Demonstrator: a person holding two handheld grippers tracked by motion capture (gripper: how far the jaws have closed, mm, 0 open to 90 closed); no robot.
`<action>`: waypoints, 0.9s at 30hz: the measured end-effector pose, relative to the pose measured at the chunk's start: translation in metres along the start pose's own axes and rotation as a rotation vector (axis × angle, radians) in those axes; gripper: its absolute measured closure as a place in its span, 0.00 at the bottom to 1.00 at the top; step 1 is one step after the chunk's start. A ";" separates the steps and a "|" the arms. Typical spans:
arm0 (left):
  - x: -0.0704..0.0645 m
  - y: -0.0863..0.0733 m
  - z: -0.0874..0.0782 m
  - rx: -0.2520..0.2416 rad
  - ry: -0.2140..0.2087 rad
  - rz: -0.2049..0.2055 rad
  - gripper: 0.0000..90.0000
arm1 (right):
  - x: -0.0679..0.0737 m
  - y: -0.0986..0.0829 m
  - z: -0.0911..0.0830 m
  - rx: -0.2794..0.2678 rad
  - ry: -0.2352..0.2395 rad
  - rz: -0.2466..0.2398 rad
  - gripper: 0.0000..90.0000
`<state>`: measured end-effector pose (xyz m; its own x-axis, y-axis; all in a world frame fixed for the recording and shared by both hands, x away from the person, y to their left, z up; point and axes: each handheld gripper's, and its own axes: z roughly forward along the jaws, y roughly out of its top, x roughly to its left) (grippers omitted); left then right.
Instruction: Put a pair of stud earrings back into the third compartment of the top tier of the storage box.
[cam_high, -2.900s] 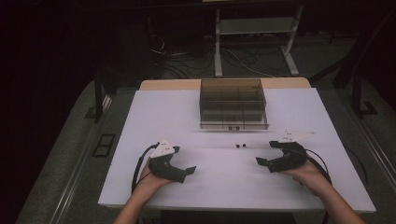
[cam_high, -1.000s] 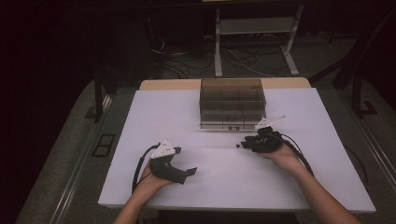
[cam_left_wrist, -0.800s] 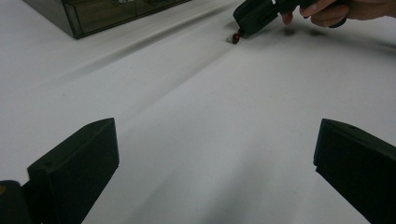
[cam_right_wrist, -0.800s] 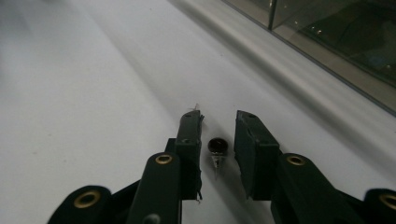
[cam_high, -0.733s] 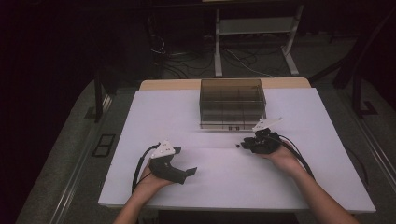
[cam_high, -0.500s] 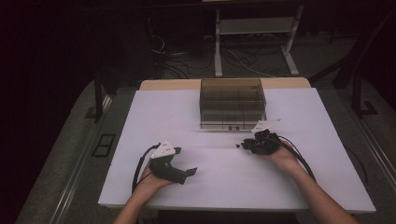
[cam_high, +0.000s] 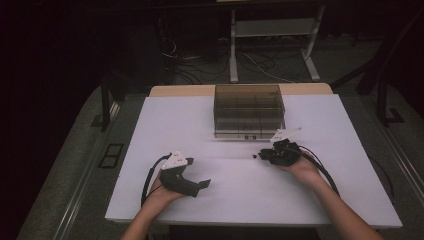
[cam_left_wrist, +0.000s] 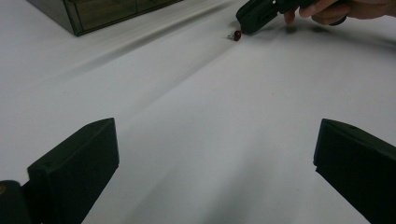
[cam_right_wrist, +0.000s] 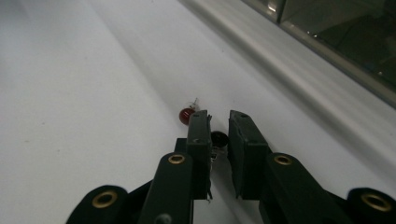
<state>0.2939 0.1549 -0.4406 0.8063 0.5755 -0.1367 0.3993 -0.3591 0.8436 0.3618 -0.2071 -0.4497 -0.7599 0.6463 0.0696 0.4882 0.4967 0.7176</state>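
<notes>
White table (cam_high: 150, 130), right gripper (cam_right_wrist: 218, 122) now narrowed around dark bulb (cam_right_wrist: 218, 138), left gripper (cam_left_wrist: 210, 154) unmoved, jaws wide apart.

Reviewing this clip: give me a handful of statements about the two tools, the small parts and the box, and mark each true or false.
1. The right tool has its jaws closed in around a small dark part on the table. True.
2. A small red part lies inside the jaws of the right tool. False: it lies just outside the left-hand jaw in the right gripper view.
3. The left tool has its jaws wide apart with nothing between them. True.
4. The tinted box stands between the two tools. False: it stands farther back on the table, beyond both.
5. The left tool is touching the red part. False: that part lies far ahead of it, by the right tool.
</notes>
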 end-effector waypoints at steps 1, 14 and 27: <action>0.000 0.000 0.000 -0.001 0.001 -0.002 0.00 | 0.000 0.000 -0.001 -0.006 0.002 0.001 0.87; 0.000 0.000 0.001 0.003 0.001 -0.002 0.00 | 0.004 0.005 -0.019 -0.047 0.037 0.008 0.87; 0.000 0.000 0.001 0.008 0.001 0.002 0.00 | 0.003 0.009 -0.038 -0.071 0.060 0.028 0.87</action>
<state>0.2942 0.1542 -0.4408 0.8066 0.5756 -0.1345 0.4011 -0.3657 0.8399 0.3471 -0.2225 -0.4166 -0.7718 0.6223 0.1307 0.4798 0.4351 0.7619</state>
